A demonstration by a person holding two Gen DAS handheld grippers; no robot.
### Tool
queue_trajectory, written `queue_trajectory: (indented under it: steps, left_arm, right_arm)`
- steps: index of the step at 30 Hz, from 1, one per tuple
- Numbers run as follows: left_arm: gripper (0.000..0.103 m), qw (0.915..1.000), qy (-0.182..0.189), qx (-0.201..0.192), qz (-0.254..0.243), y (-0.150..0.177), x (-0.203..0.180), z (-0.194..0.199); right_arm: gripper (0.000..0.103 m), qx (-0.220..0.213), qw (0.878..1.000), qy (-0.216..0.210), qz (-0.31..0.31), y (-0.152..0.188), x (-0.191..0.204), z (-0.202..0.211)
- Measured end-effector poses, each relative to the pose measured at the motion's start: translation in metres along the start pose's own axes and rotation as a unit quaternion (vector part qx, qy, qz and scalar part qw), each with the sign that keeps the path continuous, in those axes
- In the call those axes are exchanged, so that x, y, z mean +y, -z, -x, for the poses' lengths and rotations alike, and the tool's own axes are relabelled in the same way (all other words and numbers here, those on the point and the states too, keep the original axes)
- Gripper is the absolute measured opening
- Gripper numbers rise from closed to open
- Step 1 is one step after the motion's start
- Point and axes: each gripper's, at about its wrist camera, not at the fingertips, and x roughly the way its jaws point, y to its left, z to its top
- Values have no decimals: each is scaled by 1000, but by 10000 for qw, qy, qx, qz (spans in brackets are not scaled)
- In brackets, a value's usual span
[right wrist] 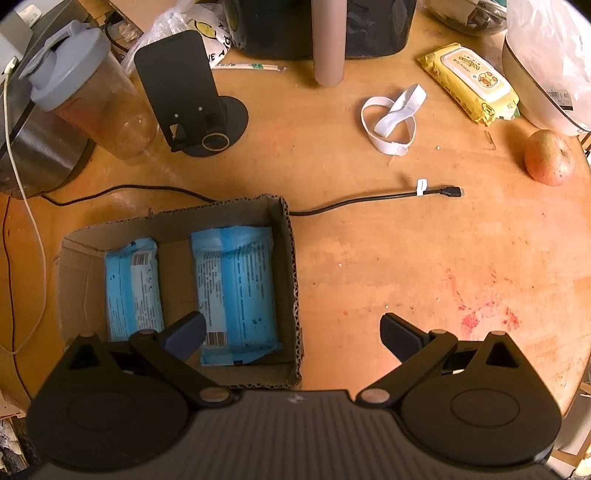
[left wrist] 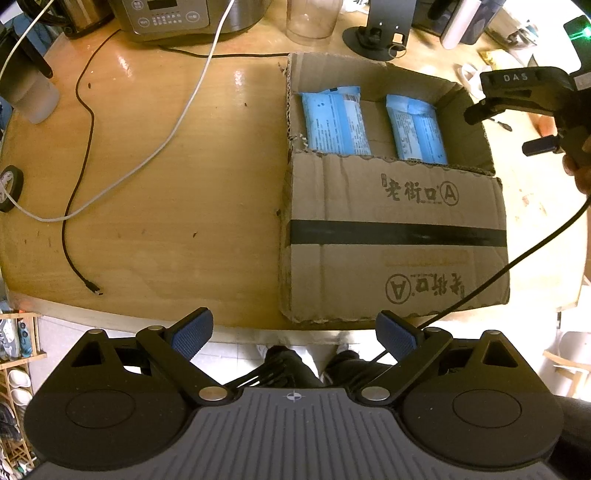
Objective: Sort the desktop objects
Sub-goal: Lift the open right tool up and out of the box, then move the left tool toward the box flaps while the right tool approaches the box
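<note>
An open cardboard box (left wrist: pixel 395 240) sits on the round wooden table and shows in the right wrist view too (right wrist: pixel 74 273). Two blue wet-wipe packs lie side by side inside it, one on the left (left wrist: pixel 334 122) (right wrist: pixel 133 291) and one on the right (left wrist: pixel 417 129) (right wrist: pixel 236 288). My left gripper (left wrist: pixel 294 338) is open and empty, held off the table's near edge in front of the box. My right gripper (right wrist: pixel 293 334) is open and empty, above the box's right wall. It also shows in the left wrist view (left wrist: pixel 532 103), at the box's far right.
A yellow wipes pack (right wrist: pixel 469 81), a white elastic band (right wrist: pixel 391 118), an apple (right wrist: pixel 548 157) and a black cable (right wrist: pixel 369 201) lie right of the box. A phone stand (right wrist: pixel 195 107), a shaker bottle (right wrist: pixel 92 88) and a rice cooker (left wrist: pixel 184 18) stand behind. Black (left wrist: pixel 74 206) and white (left wrist: pixel 155 151) cables lie left.
</note>
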Motion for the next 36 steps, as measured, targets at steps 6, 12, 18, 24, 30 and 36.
queue_trajectory:
  steps: [6, 12, 18, 24, 30, 36]
  left_arm:
    - [97, 10000, 7, -5, -13, -3, -1, -1]
    - [97, 10000, -2, -5, -14, -7, -1, -3]
    - [97, 10000, -13, -11, -37, -12, -3, -5]
    - [97, 10000, -6, -5, -23, -16, -2, -7]
    - [97, 10000, -26, -10, -43, -21, -2, -8]
    - [97, 9999, -26, -20, -95, -26, -4, -8]
  right_arm:
    - [103, 19, 10000, -48, -21, 6, -1, 1]
    - [103, 37, 9999, -115, -42, 12, -1, 3]
    - [103, 32, 9999, -138, -4, 18, 1, 6]
    - [103, 59, 9998, -185, -4, 25, 1, 8]
    - [103, 72, 9997, -217, -20, 32, -1, 10]
    - [103, 85, 9997, -231, -26, 39, -2, 11]
